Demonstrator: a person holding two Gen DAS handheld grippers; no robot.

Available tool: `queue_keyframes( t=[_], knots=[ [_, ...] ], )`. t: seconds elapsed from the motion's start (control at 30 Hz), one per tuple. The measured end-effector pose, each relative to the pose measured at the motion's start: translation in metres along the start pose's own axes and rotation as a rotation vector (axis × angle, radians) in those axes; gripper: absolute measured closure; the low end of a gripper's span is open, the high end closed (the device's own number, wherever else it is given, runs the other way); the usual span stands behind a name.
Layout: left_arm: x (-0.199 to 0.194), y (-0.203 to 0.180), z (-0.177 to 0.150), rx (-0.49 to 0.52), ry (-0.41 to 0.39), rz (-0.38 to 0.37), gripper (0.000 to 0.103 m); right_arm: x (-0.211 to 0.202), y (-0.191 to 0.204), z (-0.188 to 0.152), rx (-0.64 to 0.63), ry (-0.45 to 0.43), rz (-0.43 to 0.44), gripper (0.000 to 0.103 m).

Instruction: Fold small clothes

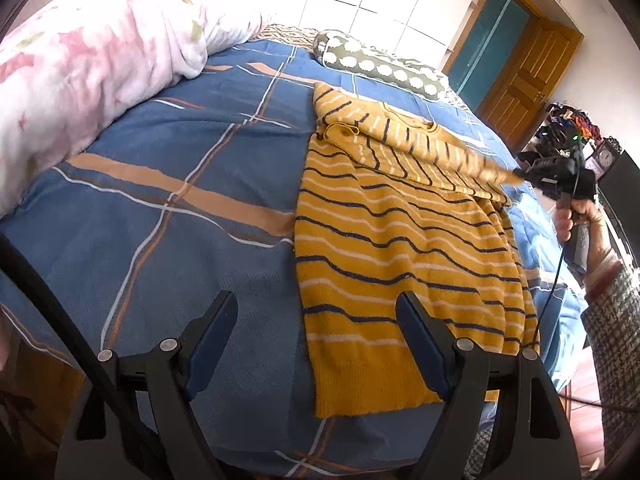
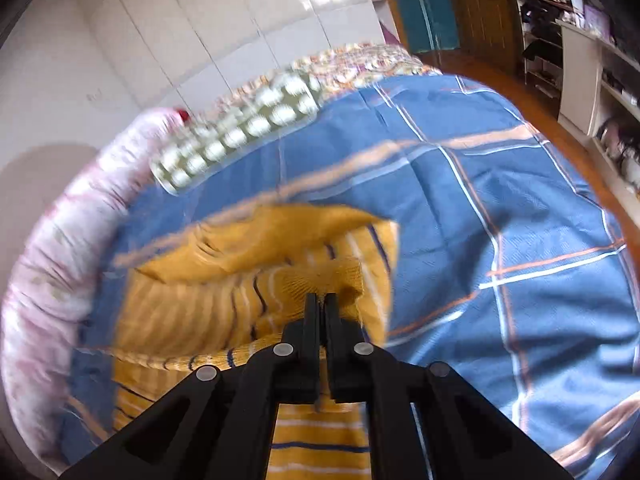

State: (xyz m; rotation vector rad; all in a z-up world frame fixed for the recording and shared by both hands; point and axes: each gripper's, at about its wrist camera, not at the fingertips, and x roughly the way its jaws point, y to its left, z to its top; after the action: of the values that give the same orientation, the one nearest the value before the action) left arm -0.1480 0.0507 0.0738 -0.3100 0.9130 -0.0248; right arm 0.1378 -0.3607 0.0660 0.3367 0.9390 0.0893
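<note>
A: Where is the yellow striped sweater (image 1: pixel 384 248) found?

B: It is spread flat on the blue plaid bedspread (image 1: pixel 180 148), hem toward the near edge of the bed. One sleeve (image 1: pixel 460 160) is lifted and stretched out to the side, and its cuff (image 2: pixel 344 276) is pinched in the right claw (image 2: pixel 319 300), whose jaws are pressed together on the knit.

A: And the left claw (image 1: pixel 316 312)?

B: It is held with its jaws wide apart above the sweater's hem; nothing is gripped, and the right finger (image 1: pixel 424 344) is seen over the fabric, though contact cannot be judged.

A: Are any containers seen?

B: Shelves (image 2: pixel 592 52) are seen beside the bed; what is kept on them is too blurred to name. A dotted pillow (image 1: pixel 384 64) and a pink floral quilt (image 1: pixel 92 64) are laid along the far side.
</note>
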Motion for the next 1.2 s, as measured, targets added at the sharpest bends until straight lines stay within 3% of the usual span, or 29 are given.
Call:
queue_keyframes(
  t=[0.1,0.17,0.3,0.4,0.53,0.7,0.8,0.83,0.93,1.2],
  knots=[
    [-0.003,-0.002,-0.001,0.011,-0.007,0.009,0.023,-0.005,-0.008,-0.011,0.015,0.003,-0.017,0.095],
    [-0.004,-0.002,0.001,0.017,-0.010,0.015,0.023,-0.018,-0.010,-0.023,0.003,0.017,0.026,0.093],
    [0.002,-0.003,0.008,0.040,-0.004,0.012,0.023,-0.043,-0.005,-0.072,-0.101,0.103,0.069,0.092],
    [0.016,-0.002,0.014,0.045,0.021,0.004,0.023,-0.064,-0.020,-0.111,-0.102,0.117,0.067,0.091],
    [0.048,0.007,0.020,0.002,0.093,-0.061,0.023,-0.088,-0.051,-0.156,-0.034,0.102,0.113,0.075],
    [0.086,0.021,0.022,-0.093,0.168,-0.149,0.023,-0.101,-0.065,-0.213,0.051,0.086,0.257,0.062],
    [0.095,0.021,0.028,-0.116,0.168,-0.194,0.023,-0.092,-0.062,-0.231,0.075,0.109,0.277,0.062],
    [0.095,0.018,0.031,-0.128,0.182,-0.247,0.023,-0.088,-0.060,-0.235,0.084,0.117,0.285,0.062],
    [0.090,0.009,0.029,-0.142,0.193,-0.330,0.032,-0.082,-0.045,-0.239,0.066,0.124,0.285,0.061],
    [0.079,0.004,-0.002,-0.180,0.217,-0.368,0.032,-0.080,-0.026,-0.255,0.057,0.154,0.352,0.061]
  ],
)
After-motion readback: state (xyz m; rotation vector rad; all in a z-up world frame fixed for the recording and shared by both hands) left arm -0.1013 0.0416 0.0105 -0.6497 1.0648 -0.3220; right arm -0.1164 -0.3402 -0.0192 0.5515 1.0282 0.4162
